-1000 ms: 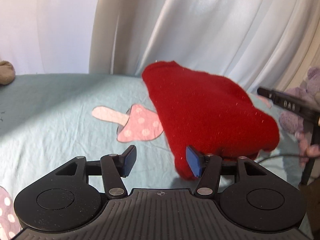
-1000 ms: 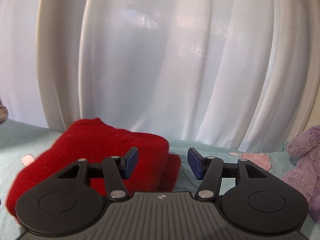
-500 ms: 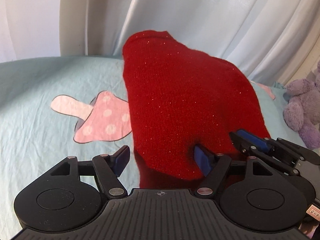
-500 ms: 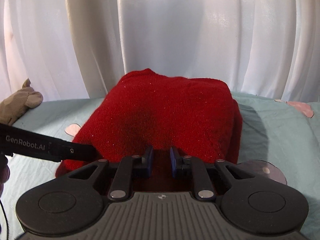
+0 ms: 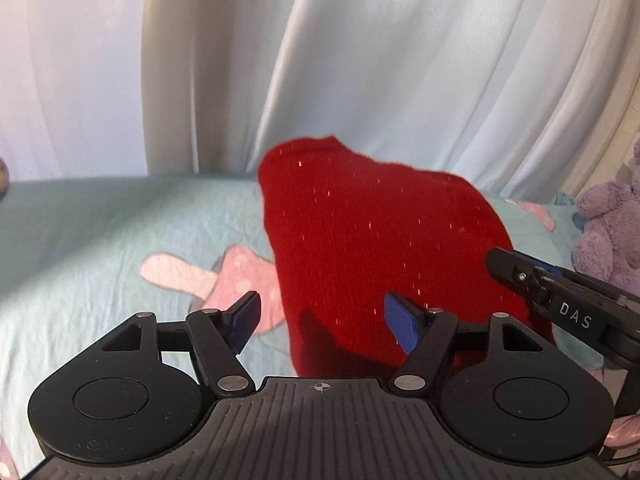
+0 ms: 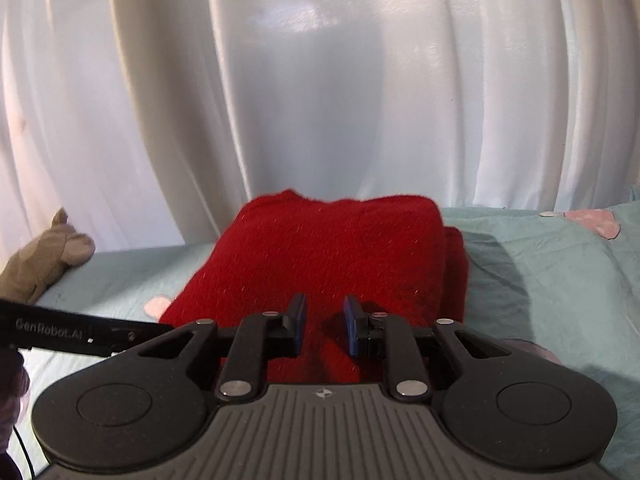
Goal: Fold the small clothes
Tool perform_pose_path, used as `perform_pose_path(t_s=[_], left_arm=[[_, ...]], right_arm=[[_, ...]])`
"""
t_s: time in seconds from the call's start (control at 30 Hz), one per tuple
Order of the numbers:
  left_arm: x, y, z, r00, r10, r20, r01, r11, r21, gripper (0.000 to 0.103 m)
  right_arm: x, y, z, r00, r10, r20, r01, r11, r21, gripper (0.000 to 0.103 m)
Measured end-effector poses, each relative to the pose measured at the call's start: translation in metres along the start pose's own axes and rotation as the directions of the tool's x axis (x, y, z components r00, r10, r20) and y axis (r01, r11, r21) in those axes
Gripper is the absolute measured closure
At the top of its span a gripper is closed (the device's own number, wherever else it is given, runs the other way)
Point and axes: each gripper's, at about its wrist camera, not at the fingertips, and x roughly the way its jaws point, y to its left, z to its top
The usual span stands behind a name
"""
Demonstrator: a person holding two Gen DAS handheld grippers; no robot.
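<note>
A red knitted garment (image 5: 380, 240) lies folded in a thick pile on the light teal bed sheet (image 5: 100, 220). My left gripper (image 5: 322, 308) hovers at the pile's near left corner. Its jaws stand wide and are closing, with the garment's edge between them and the pads clear of it. My right gripper (image 6: 324, 316) sits low over the near edge of the garment (image 6: 328, 248). Its jaws are narrow and opening, red cloth shows in the gap, and the pads do not press it. The right gripper (image 5: 516, 270) also reaches in from the right.
White curtains (image 6: 320, 80) hang close behind the bed. A purple plush toy (image 5: 608, 232) sits at the right edge and a grey plush toy (image 6: 44, 256) at the far left. A pink mushroom print (image 5: 224, 280) marks the sheet left of the garment.
The right gripper swung round to face the garment, shut nearly tight at its near edge, then parted a little. The left gripper widened and drew back from the garment.
</note>
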Motion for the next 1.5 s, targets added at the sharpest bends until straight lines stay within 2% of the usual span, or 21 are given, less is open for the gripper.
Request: perform_pose_path(t_s=[0.07,0.17,0.23,0.27,0.3,0.37,0.43,0.5,0.6,0.9,0.97,1.03,1.07,1.13,1.17,1.27,1.3,1.37,1.43,1.5], left_arm=[[0.01,0.0,0.018,0.999,0.0,0.042,0.002,0.999,-0.046,0.029],[0.045,0.001,0.036,1.0,0.013,0.007,-0.013,0.998,-0.057,0.03],[0.066,0.001,0.037,0.999,0.042,-0.006,-0.043,0.997,-0.06,0.029],[0.072,0.002,0.035,0.999,0.042,0.018,-0.041,0.997,-0.067,0.027],[0.077,0.001,0.032,0.998,0.052,0.031,-0.051,0.997,-0.058,0.02],[0.088,-0.001,0.023,0.995,0.089,0.05,-0.087,0.995,-0.039,0.009],[0.095,0.0,0.013,0.993,0.083,0.082,-0.08,0.996,-0.032,0.005],[0.102,0.008,0.008,0.994,0.061,0.095,-0.054,0.996,-0.075,0.001],[0.11,0.017,0.008,0.997,0.018,0.08,-0.006,0.989,-0.147,0.0],[0.116,0.013,0.0,0.992,0.03,0.124,-0.012,0.99,-0.143,0.0],[0.114,0.015,0.0,0.992,0.027,0.125,-0.009,0.99,-0.143,0.0],[0.111,0.019,0.0,0.993,0.015,0.117,0.002,0.99,-0.141,0.0],[0.108,0.021,0.001,0.994,0.005,0.11,0.011,0.99,-0.142,0.0],[0.099,0.029,0.002,0.996,-0.021,0.09,0.035,0.986,-0.163,0.0],[0.095,0.034,0.003,0.997,-0.037,0.074,0.05,0.983,-0.179,0.0],[0.08,0.056,0.002,0.995,-0.095,0.026,0.098,0.964,-0.247,0.0],[0.076,0.063,0.001,0.994,-0.113,0.008,0.111,0.957,-0.269,0.0],[0.071,0.076,-0.003,0.985,-0.169,-0.036,0.151,0.942,-0.299,0.0],[0.069,0.083,-0.007,0.972,-0.222,-0.072,0.187,0.927,-0.324,0.0],[0.072,0.086,-0.007,0.955,-0.282,-0.093,0.238,0.913,-0.331,0.0]], right_arm=[[0.012,0.0,0.017,1.0,-0.031,0.003,0.031,0.999,0.011,0.079],[0.038,0.009,0.04,0.995,-0.098,-0.003,0.098,0.995,-0.005,0.078],[0.06,0.01,0.048,0.997,-0.079,0.002,0.079,0.997,-0.01,0.074],[0.07,0.01,0.047,0.997,-0.075,0.006,0.075,0.997,-0.025,0.074],[0.081,0.01,0.045,0.997,-0.082,0.003,0.082,0.995,-0.05,0.074],[0.099,0.009,0.036,0.992,-0.127,-0.013,0.125,0.989,-0.085,0.073],[0.109,0.007,0.021,0.989,-0.15,-0.004,0.149,0.983,-0.106,0.07],[0.11,0.005,0.006,0.986,-0.158,0.059,0.165,0.975,-0.149,0.069],[0.108,-0.003,-0.002,0.985,-0.146,0.096,0.158,0.979,-0.128,0.069],[0.1,-0.011,-0.017,0.975,-0.131,0.181,0.146,0.987,-0.074,0.069],[0.099,-0.009,-0.019,0.97,-0.141,0.197,0.16,0.984,-0.084,0.065],[0.096,-0.008,-0.02,0.969,-0.143,0.2,0.162,0.983,-0.081,0.056],[0.094,-0.01,-0.018,0.974,-0.132,0.186,0.147,0.986,-0.073,0.052],[0.088,-0.016,-0.012,0.984,-0.116,0.134,0.123,0.991,-0.046,0.027],[0.08,-0.02,-0.007,0.99,-0.105,0.092,0.108,0.994,-0.027,0.023],[0.055,-0.038,-0.003,0.998,-0.053,0.022,0.052,0.998,0.034,0.017],[0.048,-0.045,-0.002,0.999,-0.051,-0.003,0.051,0.997,0.06,0.012],[0.037,-0.067,-0.004,0.997,-0.027,-0.069,0.037,0.99,0.138,0.011],[0.03,-0.09,-0.007,0.993,0.044,-0.11,-0.015,0.968,0.252,0.011],[0.033,-0.115,-0.011,0.976,0.149,-0.157,-0.077,0.916,0.395,0.011]])
